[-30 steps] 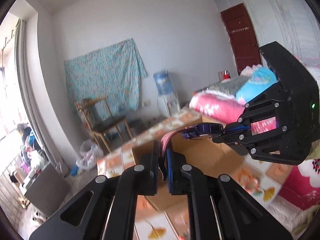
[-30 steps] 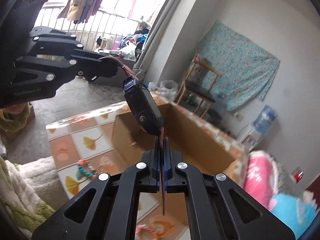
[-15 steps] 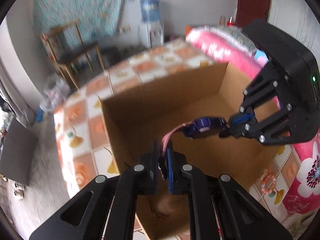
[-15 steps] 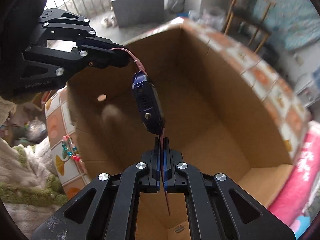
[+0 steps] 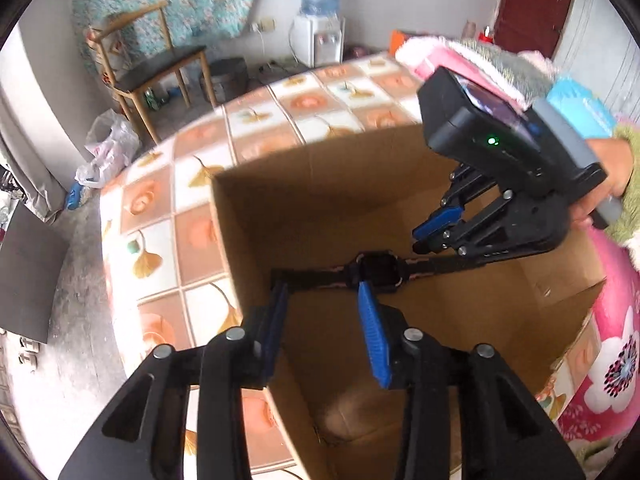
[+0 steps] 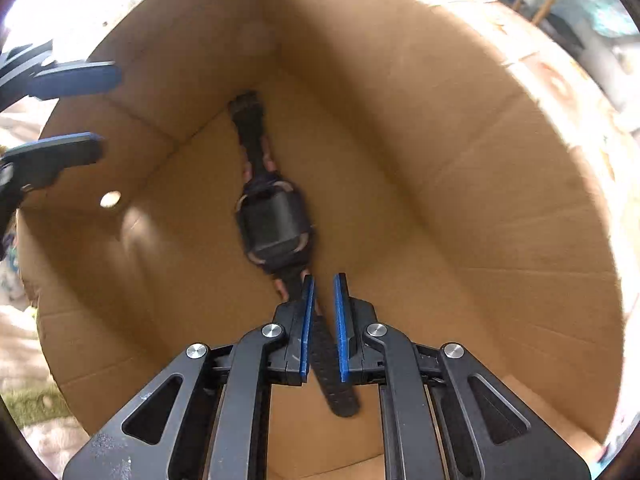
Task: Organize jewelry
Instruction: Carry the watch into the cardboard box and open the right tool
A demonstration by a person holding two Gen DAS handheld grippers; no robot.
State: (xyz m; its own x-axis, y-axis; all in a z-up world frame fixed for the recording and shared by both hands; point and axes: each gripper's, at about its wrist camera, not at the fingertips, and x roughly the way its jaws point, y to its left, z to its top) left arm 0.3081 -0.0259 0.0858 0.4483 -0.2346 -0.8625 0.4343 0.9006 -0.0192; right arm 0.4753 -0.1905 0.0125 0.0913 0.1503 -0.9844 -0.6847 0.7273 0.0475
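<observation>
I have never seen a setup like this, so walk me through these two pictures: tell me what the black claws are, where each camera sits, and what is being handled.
No robot here: a person holds a two-finger clamp in each hand, each carrying a wide-angle camera looking along its fingers. One picture is from the left gripper, the other from the right gripper. Both reach into an open cardboard box on a table with a tiled-pattern cover. A dark wristwatch with a pink-edged strap is inside the box. Both pairs of jaws have just been opening. The right gripper's blue pads stand on either side of the strap without pressing it, so the watch looks released.
</observation>
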